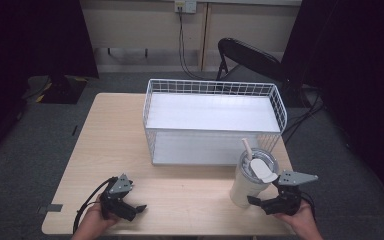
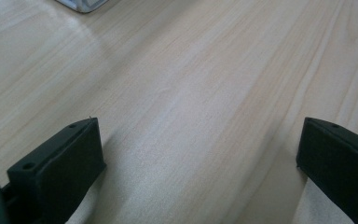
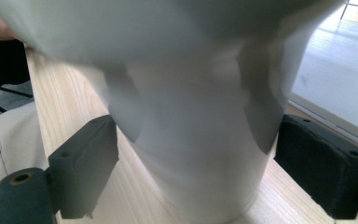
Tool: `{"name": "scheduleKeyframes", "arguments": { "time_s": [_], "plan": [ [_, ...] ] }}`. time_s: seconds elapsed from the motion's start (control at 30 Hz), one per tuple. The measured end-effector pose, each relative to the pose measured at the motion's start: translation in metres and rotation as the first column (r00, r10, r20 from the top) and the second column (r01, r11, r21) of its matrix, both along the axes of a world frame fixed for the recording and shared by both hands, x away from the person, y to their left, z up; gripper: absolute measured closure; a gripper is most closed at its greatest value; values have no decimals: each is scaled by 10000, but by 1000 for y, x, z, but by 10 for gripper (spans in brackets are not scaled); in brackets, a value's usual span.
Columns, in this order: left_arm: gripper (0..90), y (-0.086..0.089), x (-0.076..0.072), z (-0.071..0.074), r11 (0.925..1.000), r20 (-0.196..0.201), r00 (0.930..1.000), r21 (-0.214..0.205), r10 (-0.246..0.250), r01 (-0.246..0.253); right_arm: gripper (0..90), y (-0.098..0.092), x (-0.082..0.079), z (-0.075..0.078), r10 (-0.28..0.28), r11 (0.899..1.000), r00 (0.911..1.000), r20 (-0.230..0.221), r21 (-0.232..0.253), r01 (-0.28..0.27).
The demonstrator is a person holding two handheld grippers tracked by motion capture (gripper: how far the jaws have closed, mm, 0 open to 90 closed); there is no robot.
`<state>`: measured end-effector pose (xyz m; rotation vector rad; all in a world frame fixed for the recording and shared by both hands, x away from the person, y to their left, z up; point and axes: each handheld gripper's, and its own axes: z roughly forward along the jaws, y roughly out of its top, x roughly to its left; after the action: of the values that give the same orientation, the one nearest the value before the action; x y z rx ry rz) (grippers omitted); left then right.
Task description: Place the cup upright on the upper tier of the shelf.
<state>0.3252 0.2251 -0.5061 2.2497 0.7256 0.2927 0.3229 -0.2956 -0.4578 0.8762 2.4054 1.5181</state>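
Two hand-held black two-jaw grippers are seen at the near edge of a pale wood-grain table (image 1: 110, 130). The left gripper (image 1: 141, 208) is held low near the near-left corner, its jaws spread wide apart over bare tabletop with nothing between them, as the left gripper view (image 2: 196, 154) confirms. The right gripper (image 1: 258, 202) is held at the near-right corner, its jaws spread on either side of the lower body of a white cylindrical tumbler with a clear lid and a pale straw (image 1: 252, 175); in the right gripper view (image 3: 196, 172) a sliver of gap appears between each pad and the tumbler wall, though blur makes contact hard to judge. The tumbler is stood upright on the table, its long axis vertical, just in front of the near-right corner of a white wire basket with a white flat liner (image 1: 275, 102); the straw is tilted slightly up and to the left. In the right gripper view the tumbler (image 3: 191, 116) is blurred and cut off at the top, so its lid and straw are hidden there. Only a corner of the basket is caught at the top edge of the left gripper view (image 2: 81, 4). Beyond the table, a black folding chair (image 1: 245, 57) is partly lost in shadow, and the person's hands are cut off by the bottom edge of the high view.
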Motion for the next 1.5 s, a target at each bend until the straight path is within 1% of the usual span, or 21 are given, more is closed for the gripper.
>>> {"name": "scheduleKeyframes", "arguments": {
  "time_s": [0.23, 0.47, 0.53, 0.63, 0.67, 0.7, 0.83, 1.03, 1.2, 1.5],
  "plan": [
    [0, 0, 0, 0, 10000, 1, 10000, -2, 4, -4, 104, 4, 1, 1, 10, 10000, 9997, 251, -81, -8],
    [0, 0, 0, 0, 10000, -1, 10000, -4, 2, -2, 92, 7, 2, 0, -30, 10000, 9993, 379, 6, 30],
    [0, 0, 0, 0, 10000, 1, 10000, -2, 2, -2, 88, 10, 2, 0, -101, 9999, 9984, 553, -18, 102],
    [0, 0, 0, 0, 10000, -1, 10000, -4, 3, -3, 87, 12, 2, 0, -146, 9999, 9977, 666, -39, 149],
    [0, 0, 0, 0, 10000, -1, 10000, -2, 2, -2, 88, 13, 2, 0, -152, 9999, 9968, 788, -53, 157],
    [0, 0, 0, 0, 10000, -1, 10000, -3, 3, -3, 88, 14, 2, 0, -197, 9998, 9947, 1006, -17, 200],
    [0, 0, 0, 0, 10000, -2, 10000, -4, 3, -3, 88, 15, 3, -1, -127, 9999, 9932, 1154, 17, 126],
    [0, 0, 0, 0, 10000, -3, 10000, -5, 2, -2, 85, 16, 2, -1, -250, 9996, 9928, 1168, 160, 233],
    [0, 0, 0, 0, 10000, -4, 10000, -4, 1, -1, 85, 19, 1, 0, -421, 9989, 9904, 1318, 247, 392],
    [0, 0, 0, 0, 10000, -2, 10000, -4, 3, -3, 83, 21, 0, 2, -495, 9984, 9891, 1385, 327, 454]
  ]
}}
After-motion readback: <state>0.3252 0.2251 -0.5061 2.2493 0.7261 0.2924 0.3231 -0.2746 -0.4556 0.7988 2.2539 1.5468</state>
